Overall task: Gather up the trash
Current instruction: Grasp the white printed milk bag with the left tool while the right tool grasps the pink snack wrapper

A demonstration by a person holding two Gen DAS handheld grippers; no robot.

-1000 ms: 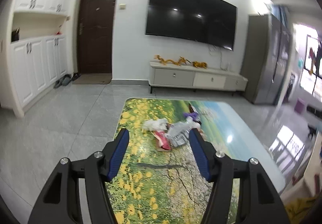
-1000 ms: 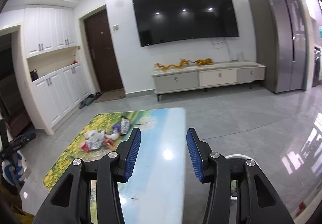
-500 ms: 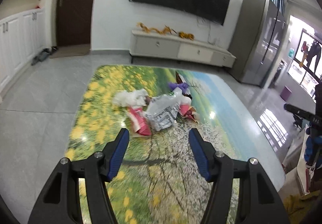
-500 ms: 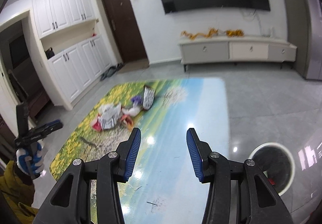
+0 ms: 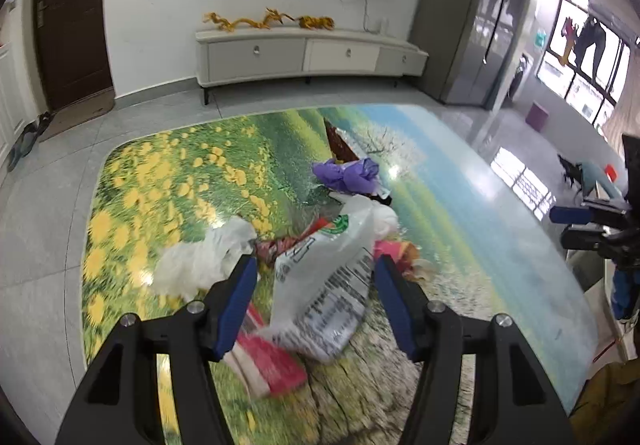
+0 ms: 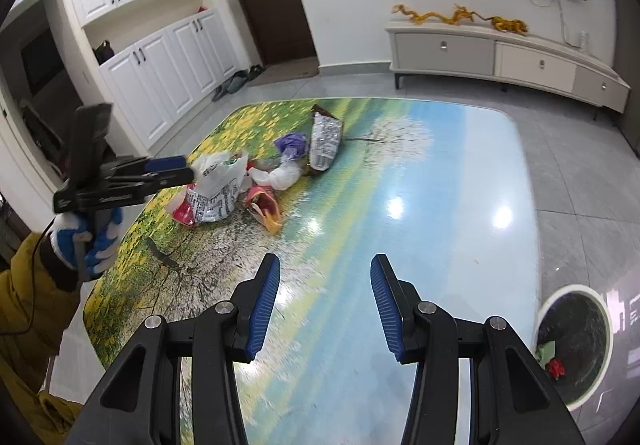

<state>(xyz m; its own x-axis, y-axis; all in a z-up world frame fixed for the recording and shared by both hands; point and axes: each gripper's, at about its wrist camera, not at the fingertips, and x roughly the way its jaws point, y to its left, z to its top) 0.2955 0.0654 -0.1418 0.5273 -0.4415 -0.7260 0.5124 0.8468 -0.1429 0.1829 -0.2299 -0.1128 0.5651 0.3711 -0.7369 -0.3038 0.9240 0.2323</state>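
Trash: your pile lies mid-table [image 6: 460, 205], a printed plastic bag [image 5: 328, 277] on top.
Handling: probably light, limp and slippery; pinch a bunched fold.
Left gripper [image 5: 314, 287]: fingers spread, empty, over the bag.
Right gripper [image 6: 325, 299]: fingers spread, empty, above bare tabletop.
Nearby: purple wrapper [image 5: 346, 175], red packet [image 5: 268, 361] crowd it.
Bin [image 6: 574, 341]: on the floor beside the table.

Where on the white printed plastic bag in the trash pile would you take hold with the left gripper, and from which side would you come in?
Grip the white printed plastic bag at its near end, coming down from above, on the person's side. It lies flat and limp on the table, directly between the open fingers of the left gripper, so pinching a raised fold probably works better than sliding under it.
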